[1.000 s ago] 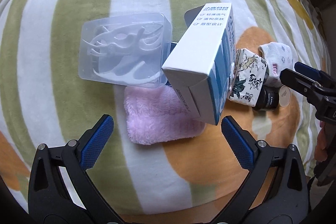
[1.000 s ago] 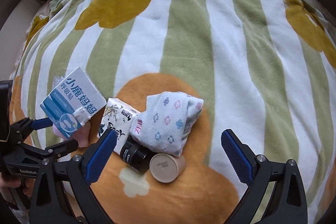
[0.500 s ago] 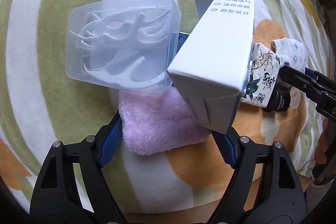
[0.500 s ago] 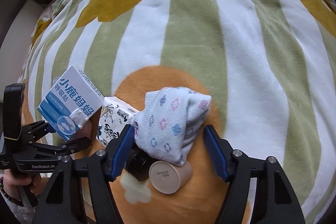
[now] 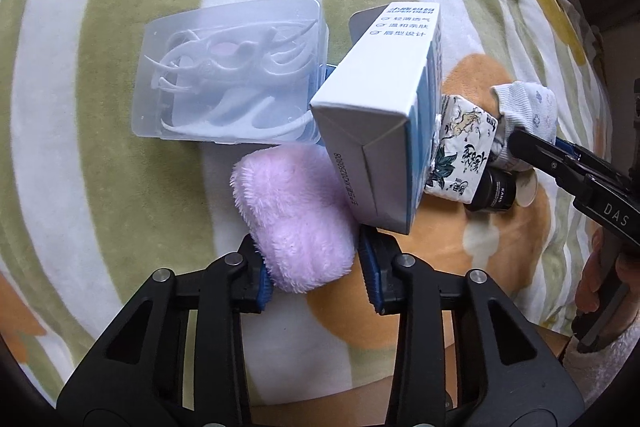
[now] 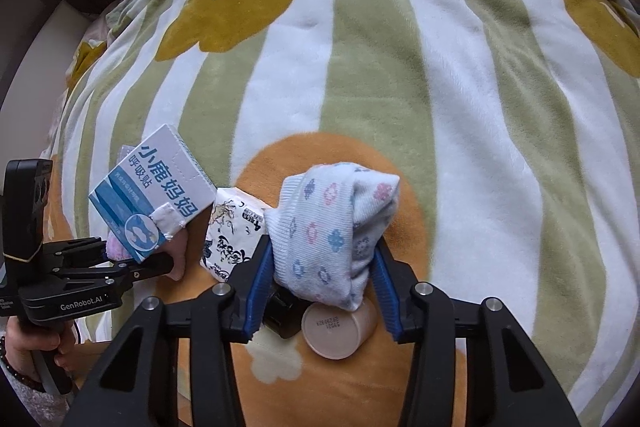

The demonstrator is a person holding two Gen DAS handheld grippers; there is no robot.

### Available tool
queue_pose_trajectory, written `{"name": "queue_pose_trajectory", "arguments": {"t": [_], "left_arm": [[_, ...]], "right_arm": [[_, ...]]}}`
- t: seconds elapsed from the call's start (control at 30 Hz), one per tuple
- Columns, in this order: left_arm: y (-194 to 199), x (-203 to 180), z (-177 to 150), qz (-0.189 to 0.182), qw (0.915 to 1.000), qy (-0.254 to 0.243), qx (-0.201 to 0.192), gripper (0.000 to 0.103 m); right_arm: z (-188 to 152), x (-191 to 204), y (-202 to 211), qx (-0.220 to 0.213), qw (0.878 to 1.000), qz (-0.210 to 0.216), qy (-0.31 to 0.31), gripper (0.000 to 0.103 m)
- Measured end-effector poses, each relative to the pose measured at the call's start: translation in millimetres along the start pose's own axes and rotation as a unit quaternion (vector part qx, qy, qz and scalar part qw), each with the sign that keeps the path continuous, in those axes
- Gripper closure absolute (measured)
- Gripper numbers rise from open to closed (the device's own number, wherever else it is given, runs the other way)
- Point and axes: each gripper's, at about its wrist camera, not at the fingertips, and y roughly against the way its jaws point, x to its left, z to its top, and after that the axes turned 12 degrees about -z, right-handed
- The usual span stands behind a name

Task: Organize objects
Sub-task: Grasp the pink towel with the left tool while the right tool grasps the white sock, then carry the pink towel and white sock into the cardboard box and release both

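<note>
The left gripper points steeply down at a striped, flower-printed blanket. Its blue pads pinch the near end of a pink fluffy cloth, which bulges between them. The far end of the cloth lies under a tilted white-and-blue carton. A clear plastic box holding white moulded parts lies just beside the carton, touching the far edge of the cloth.

The right gripper also points steeply down. Its jaws are closing, and both blue pads press the sides of a white folded sock printed with small flowers. The sock rests on top of a black bottle with a beige cap end that faces the camera. A printed tissue pack lies just to the left of the sock, between it and the carton.

All of these items sit together on an orange flower patch of the blanket. A hand grips the handle of the left gripper at the lower left edge of the right wrist view.
</note>
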Motion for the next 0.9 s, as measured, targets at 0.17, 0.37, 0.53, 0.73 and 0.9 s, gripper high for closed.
{"name": "queue_pose_trajectory", "arguments": {"t": [0.17,0.37,0.53,0.73,0.9], "left_arm": [[1,7,17,-0.008,0.9998,0.006,-0.015,0.077],[44,32,4,-0.014,0.9992,0.003,-0.036,0.077],[81,47,-12,-0.018,0.9983,0.001,-0.055,0.077],[116,37,-28,-0.017,0.9965,-0.017,-0.08,0.077],[145,26,-44,-0.021,0.9941,-0.036,-0.1,0.077]], "right_arm": [[4,15,9,-0.01,1.0,-0.001,0.007,0.06],[1,23,21,-0.021,1.0,-0.002,0.013,0.06],[-2,29,36,-0.031,0.999,-0.006,0.017,0.06],[-10,37,62,-0.048,0.998,-0.01,0.026,0.06],[-18,45,90,-0.063,0.998,-0.011,0.029,0.06]]}}
